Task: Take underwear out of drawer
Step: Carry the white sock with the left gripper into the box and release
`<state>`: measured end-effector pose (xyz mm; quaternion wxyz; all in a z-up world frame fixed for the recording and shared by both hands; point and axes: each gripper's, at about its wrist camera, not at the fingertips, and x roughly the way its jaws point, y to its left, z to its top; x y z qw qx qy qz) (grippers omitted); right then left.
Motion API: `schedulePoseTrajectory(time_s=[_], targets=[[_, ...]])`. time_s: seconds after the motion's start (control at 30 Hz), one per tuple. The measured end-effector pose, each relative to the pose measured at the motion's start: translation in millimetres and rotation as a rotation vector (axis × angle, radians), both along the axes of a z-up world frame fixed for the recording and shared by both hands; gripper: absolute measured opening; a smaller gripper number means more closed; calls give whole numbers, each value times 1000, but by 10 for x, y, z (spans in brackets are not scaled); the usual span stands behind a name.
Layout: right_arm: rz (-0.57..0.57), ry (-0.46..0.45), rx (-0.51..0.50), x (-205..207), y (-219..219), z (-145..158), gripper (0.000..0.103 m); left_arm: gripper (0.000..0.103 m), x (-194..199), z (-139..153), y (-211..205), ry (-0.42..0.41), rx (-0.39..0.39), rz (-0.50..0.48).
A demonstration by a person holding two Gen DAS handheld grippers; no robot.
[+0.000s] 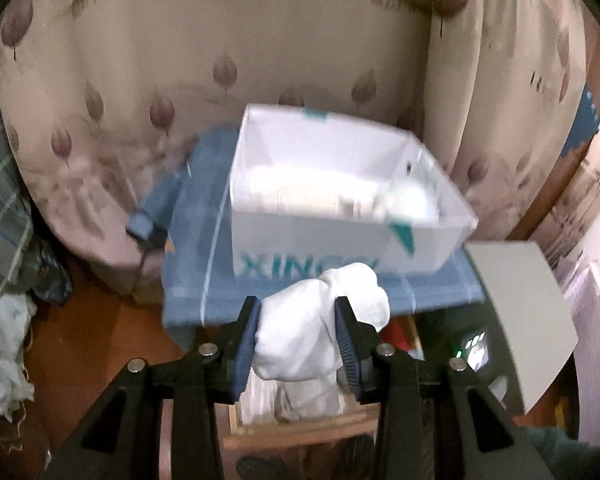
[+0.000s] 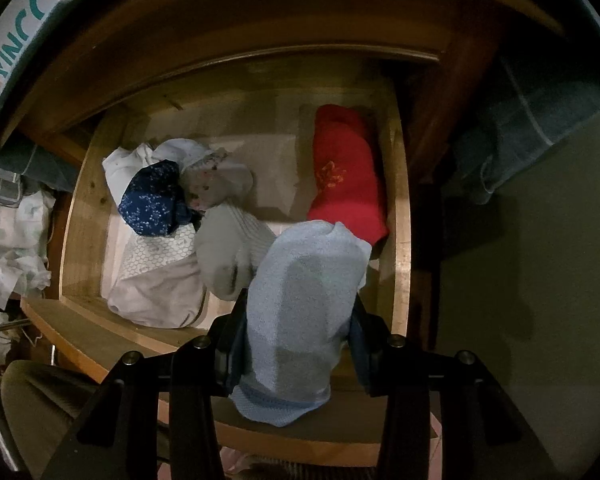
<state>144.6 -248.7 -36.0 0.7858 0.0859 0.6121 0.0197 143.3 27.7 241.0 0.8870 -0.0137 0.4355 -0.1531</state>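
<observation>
My left gripper [image 1: 297, 322] is shut on a white rolled underwear [image 1: 312, 320] and holds it in the air in front of a white cardboard box [image 1: 340, 236] that stands on a blue cloth [image 1: 196, 248]. My right gripper [image 2: 298, 320] is shut on a light blue underwear [image 2: 300, 304] and holds it above the front of the open wooden drawer [image 2: 80, 216]. In the drawer lie a red rolled piece [image 2: 346, 176], a grey piece [image 2: 228, 252], a dark blue patterned piece [image 2: 152, 200] and white pieces [image 2: 156, 284].
The box holds white items [image 1: 412, 200]. A leaf-patterned curtain [image 1: 140, 80] hangs behind it. A grey board [image 1: 532, 320] is at the right. White cloth [image 1: 0, 340] lies at the left on the wooden floor. A dark towel [image 2: 520, 128] hangs right of the drawer.
</observation>
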Motion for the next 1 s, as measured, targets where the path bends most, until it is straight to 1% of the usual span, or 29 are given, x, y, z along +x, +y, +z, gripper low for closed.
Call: schedulePoseTrajectory(time_s=[0.03,0.1,0.13,0.2,0.27,0.33,0.4,0.43,0.5,0.53,0.67,0.73,0.8,0.87,1.0], targets=[[0,0,2,0,-2,0,40,38,45,114,4,-23,3,6],[-2,-1,2,-1,-7,2,40,38,161,303,-19,-59,25,3],[-1,-2,3,0,-7,2,40,38,250,403,-45,-84,44,16],[-5,-3,4,-1,-11,9,40,38,394,539,-83,-105,52,25],[-8,-5,14,-1,-20,9,40,38,559,628,-142,-135,56,44],[-10,-7,21,-3,-27,15,40,38,740,640,-250,-136,81,39],[-10,-8,29,-4,-27,19,40,38,894,580,-333,-123,96,40],[-9,-8,32,-5,-28,21,40,38,993,510,-405,-101,120,24],[-6,-8,43,-5,-32,23,40,38,1135,375,-496,-72,152,25],[-7,-9,49,-6,-33,26,40,38,1195,319,-537,-69,166,25],[3,-13,61,-9,-22,40,40,38,1354,120,-609,-64,174,32],[9,-15,61,-9,-21,46,40,38,1442,18,-620,-71,194,60],[9,-9,64,-1,-20,38,40,38,1512,-82,-602,-52,193,72],[12,-4,64,1,-15,32,40,38,1580,-189,-569,-25,172,90],[9,-4,73,3,-16,34,40,39,1578,-235,-515,-27,138,99]])
